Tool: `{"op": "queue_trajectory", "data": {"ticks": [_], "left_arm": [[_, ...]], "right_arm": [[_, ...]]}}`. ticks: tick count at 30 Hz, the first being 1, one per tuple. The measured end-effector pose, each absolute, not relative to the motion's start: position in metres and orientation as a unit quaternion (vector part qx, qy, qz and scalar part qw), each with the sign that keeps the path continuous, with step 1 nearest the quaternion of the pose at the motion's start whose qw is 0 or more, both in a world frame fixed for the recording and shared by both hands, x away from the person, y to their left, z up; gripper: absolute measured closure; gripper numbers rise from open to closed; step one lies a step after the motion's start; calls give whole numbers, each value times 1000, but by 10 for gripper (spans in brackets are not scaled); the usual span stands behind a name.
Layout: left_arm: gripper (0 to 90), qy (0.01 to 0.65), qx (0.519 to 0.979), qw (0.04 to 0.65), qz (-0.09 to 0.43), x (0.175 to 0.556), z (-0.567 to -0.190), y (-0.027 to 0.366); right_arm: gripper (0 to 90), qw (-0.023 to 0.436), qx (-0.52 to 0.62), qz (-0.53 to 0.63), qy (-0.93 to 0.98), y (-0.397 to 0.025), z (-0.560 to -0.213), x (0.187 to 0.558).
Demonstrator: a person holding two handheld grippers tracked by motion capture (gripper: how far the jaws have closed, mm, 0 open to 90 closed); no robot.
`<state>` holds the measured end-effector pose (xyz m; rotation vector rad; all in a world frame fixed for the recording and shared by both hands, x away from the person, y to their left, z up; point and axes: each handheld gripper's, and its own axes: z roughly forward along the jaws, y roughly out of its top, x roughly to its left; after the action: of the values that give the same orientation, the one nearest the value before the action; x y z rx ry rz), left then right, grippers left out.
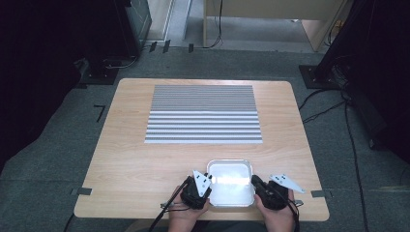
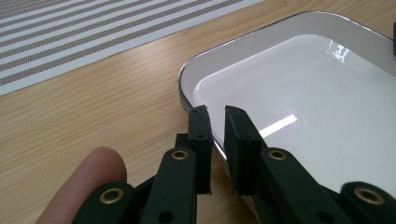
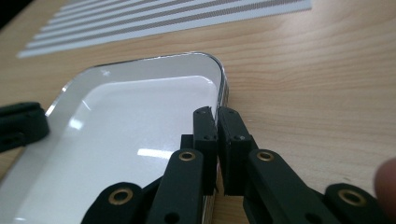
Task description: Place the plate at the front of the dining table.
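A shallow white tray point(image 1: 231, 162) lies on the wooden table point(image 1: 130, 164) at the middle of its near edge. My left gripper point(image 1: 209, 181) is at the tray's left rim. In the left gripper view, the left gripper point(image 2: 217, 114) has one jaw outside and one inside the tray point(image 2: 303, 93), with a narrow gap where the rim crosses. My right gripper point(image 1: 255, 182) is at the tray's right rim. In the right gripper view, the right gripper point(image 3: 217, 114) has its jaws pinched on the rim of the tray point(image 3: 130, 116). The tray holds nothing.
A grey-and-white striped mat point(image 1: 203, 113) covers the table's middle and far part. The person's hands sit at the near edge, with a fingertip point(image 2: 93, 177) beside the left jaws. Cables and dark stands ring the table on the floor.
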<state>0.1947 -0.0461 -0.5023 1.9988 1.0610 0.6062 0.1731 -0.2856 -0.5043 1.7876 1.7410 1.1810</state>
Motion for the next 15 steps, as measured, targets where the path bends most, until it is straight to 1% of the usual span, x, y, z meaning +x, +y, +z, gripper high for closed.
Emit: {"op": "queue_trajectory", "data": {"ticks": [1, 2, 4, 6, 12, 15], "left_arm": [[820, 417, 786, 389, 239, 195, -502, -46], [821, 417, 786, 389, 239, 195, -502, -46], [821, 417, 786, 389, 240, 195, -502, -46], [821, 417, 785, 389, 240, 195, -502, -46], [818, 418, 784, 390, 242, 195, -503, -47], [815, 419, 783, 392, 238, 196, -503, -46]], "right_arm": [[873, 204, 632, 411, 624, -282, -504, 172], [873, 204, 632, 411, 624, -282, -504, 172], [872, 226, 631, 398, 627, -275, -506, 171], [877, 233, 633, 398, 622, -273, -507, 170], [890, 232, 643, 407, 606, -274, -506, 170], [895, 219, 651, 411, 599, -276, -505, 171]]}}
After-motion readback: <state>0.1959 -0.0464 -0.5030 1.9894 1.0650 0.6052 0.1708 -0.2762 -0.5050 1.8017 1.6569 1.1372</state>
